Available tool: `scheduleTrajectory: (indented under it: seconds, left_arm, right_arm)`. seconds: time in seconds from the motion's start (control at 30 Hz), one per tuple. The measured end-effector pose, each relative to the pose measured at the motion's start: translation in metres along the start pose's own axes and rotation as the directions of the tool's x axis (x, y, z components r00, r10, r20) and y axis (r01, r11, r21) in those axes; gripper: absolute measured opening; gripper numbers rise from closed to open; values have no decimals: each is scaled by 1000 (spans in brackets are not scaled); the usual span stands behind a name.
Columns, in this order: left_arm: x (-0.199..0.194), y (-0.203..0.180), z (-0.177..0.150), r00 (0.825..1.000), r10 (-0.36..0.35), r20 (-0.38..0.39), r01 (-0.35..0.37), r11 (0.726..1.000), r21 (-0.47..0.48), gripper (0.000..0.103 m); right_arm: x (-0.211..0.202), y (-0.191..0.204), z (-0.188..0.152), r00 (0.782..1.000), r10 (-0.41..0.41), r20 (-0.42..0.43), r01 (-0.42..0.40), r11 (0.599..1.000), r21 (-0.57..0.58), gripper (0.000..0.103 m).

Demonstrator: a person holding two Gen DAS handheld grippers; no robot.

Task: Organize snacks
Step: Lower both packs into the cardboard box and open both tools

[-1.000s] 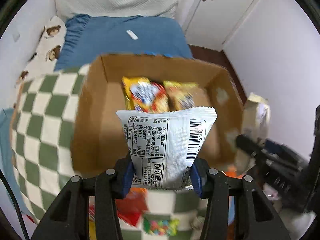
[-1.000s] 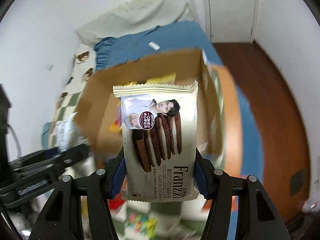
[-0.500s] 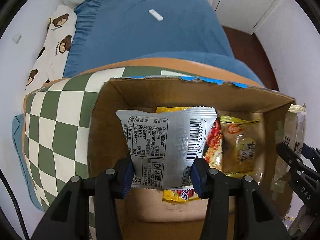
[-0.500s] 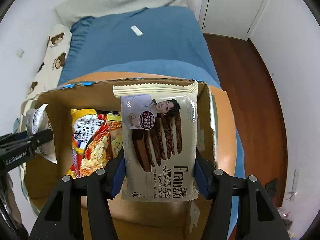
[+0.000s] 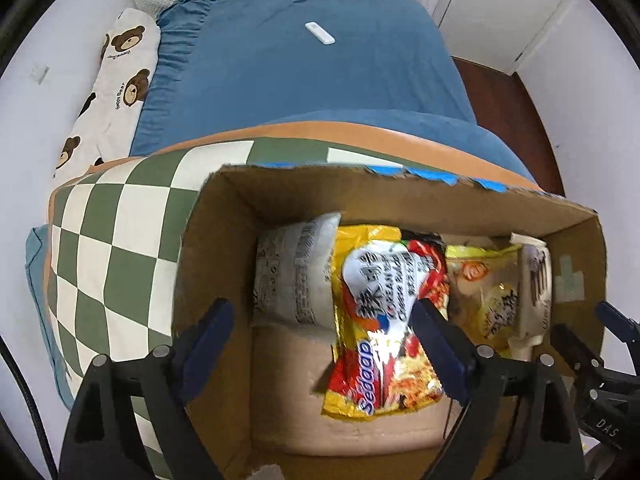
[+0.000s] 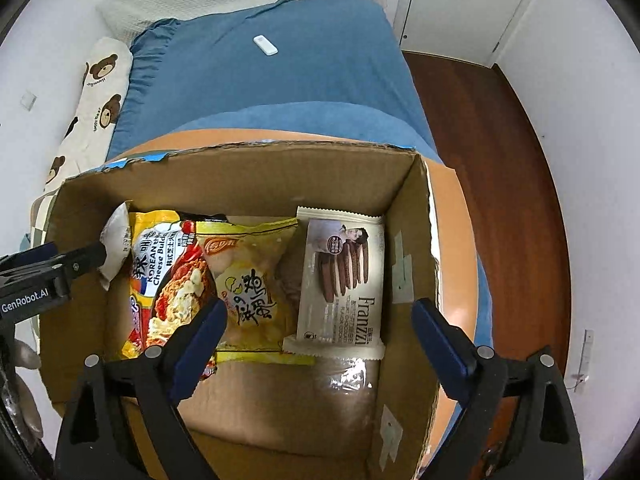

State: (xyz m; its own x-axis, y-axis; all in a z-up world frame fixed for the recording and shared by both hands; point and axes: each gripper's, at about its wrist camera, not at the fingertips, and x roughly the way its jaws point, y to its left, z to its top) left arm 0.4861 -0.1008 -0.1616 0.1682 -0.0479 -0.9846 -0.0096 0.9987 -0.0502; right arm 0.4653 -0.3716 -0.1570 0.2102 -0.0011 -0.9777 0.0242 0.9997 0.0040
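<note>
An open cardboard box point(image 5: 224, 216) point(image 6: 404, 200) holds a row of snacks. A silver packet point(image 5: 294, 272) point(image 6: 116, 240) lies at its left end. Beside it are a Korean cheese noodle packet point(image 5: 384, 312) point(image 6: 164, 280), a yellow snack bag point(image 5: 488, 288) point(image 6: 252, 280) and a beige Franzzi cookie packet point(image 6: 342, 284) point(image 5: 534, 280) at the right end. My left gripper point(image 5: 324, 344) is open and empty above the box's left half. My right gripper point(image 6: 320, 340) is open and empty above the right half.
The box stands on a green-and-white checkered cloth point(image 5: 112, 240) over an orange-edged table point(image 6: 456, 208). Behind is a bed with a blue cover point(image 5: 304, 64), a white remote point(image 5: 319, 33) and a bear-print pillow point(image 5: 120, 76). Wooden floor point(image 6: 488, 152) lies to the right.
Both grippers moved over the box and opened. The silver packet dropped into the left end and the Franzzi cookie packet into the right end.
</note>
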Motion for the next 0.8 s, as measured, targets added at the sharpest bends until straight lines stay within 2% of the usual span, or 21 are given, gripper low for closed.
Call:
scheduleTrajectory:
  seconds: [0.3,0.53,0.8]
  left_arm:
    - [-42,-9,-48,994,-35,103,34,999,6,91]
    - [-83,-19,-90,979,-35,201,28,999,40,91]
    - [-118,-22,-132,960,-63,274,51,997,50,91]
  right_arm:
    - [-44,-1,-43,997,50,55,-50,999,9,95]
    - [-74,4,-86,991,79,104,-79,997,-4,95]
    - [-115,8,-127,979,86,183,-83,996,-21,95]
